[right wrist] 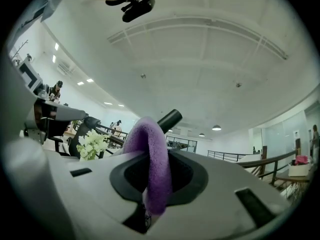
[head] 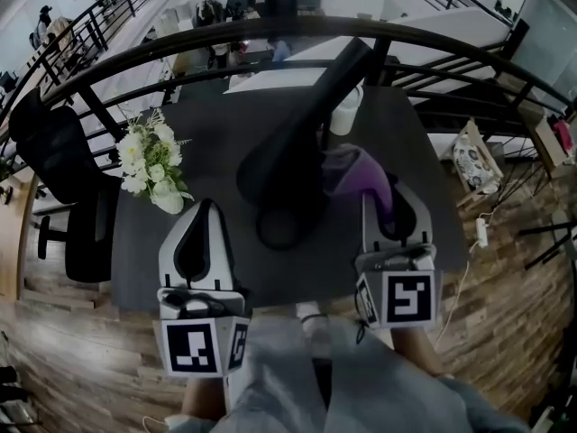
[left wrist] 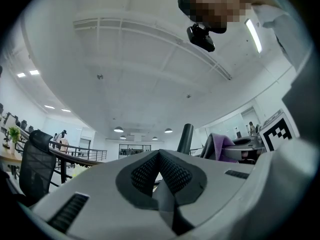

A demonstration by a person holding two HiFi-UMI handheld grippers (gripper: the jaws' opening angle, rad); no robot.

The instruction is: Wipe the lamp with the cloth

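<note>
Lamp (head: 293, 152): black, stands mid-table on a round foot, long arm slanting up and away. The wide lower end overlaps the foot, so we can't see how they join. The arm's top end runs into the dark railing (head: 270, 30) and its tip is hard to pick out. In both gripper views only a short black stub of the lamp shows ( (left wrist: 185, 139), (right wrist: 169, 119)).

Cloth (head: 361, 174): purple, pinched in the right gripper (head: 394, 207), bunched just beside the lamp's right flank. Head view can't settle whether it touches. In the right gripper view the cloth (right wrist: 152, 159) loops up out of the jaws and hides the pad faces; the lower end drops out of sight into the right gripper (right wrist: 156, 176).

Left gripper (head: 206, 210): low at the table's near-left edge, well apart from the lamp. Its own view shows the left gripper (left wrist: 159, 156) w/ jaws pressed together, nothing between them. The cloth (left wrist: 222, 145) shows at right, partly cut off by the other gripper's body.

Table (head: 225, 124): dark top, near edge covered by both grippers. White flowers (head: 151, 161) stand at its left; their vase is mostly hidden. Black chair (head: 63, 179) beside that. A white container (head: 345, 111) sits behind the lamp arm, half hidden, can't ID
</note>
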